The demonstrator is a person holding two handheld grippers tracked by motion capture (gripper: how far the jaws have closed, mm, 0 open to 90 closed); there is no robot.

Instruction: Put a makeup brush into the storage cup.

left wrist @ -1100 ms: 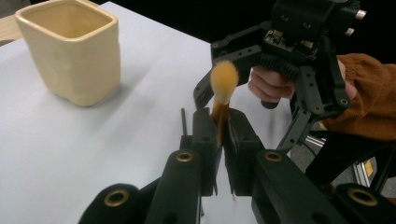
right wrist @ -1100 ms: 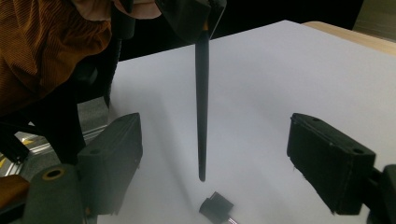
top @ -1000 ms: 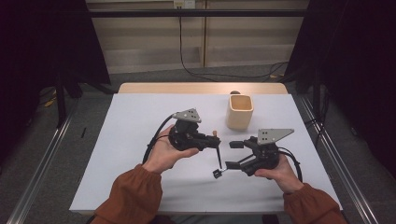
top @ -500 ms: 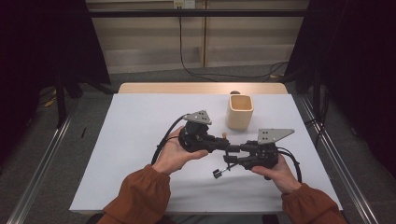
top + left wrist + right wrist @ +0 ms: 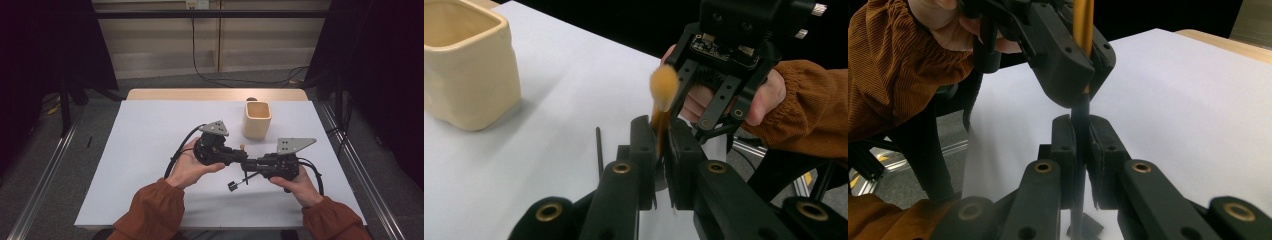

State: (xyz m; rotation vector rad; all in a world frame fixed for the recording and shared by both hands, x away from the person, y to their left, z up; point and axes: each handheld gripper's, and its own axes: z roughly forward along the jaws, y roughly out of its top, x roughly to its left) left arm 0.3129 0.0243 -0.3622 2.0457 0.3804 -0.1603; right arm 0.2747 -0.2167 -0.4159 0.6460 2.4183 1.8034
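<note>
I count one makeup brush (image 5: 663, 95), pinched by both my left gripper (image 5: 243, 156) and right gripper (image 5: 251, 164) near the worktop (image 5: 150, 135) front edge, and one beige cup (image 5: 257, 120) toward the back edge.

1. Ribbed rust-orange sleeves (image 5: 150, 210) covered both of the person's forearms.
2. The left tongs (image 5: 243, 156) and the right tongs (image 5: 250, 164) were matte black, with brass-coloured pivot bushings.
3. Each carried a grey three-cornered plate (image 5: 215, 128) dotted with screws.
4. A black cable (image 5: 176, 156) looped from the left tongs.
</note>
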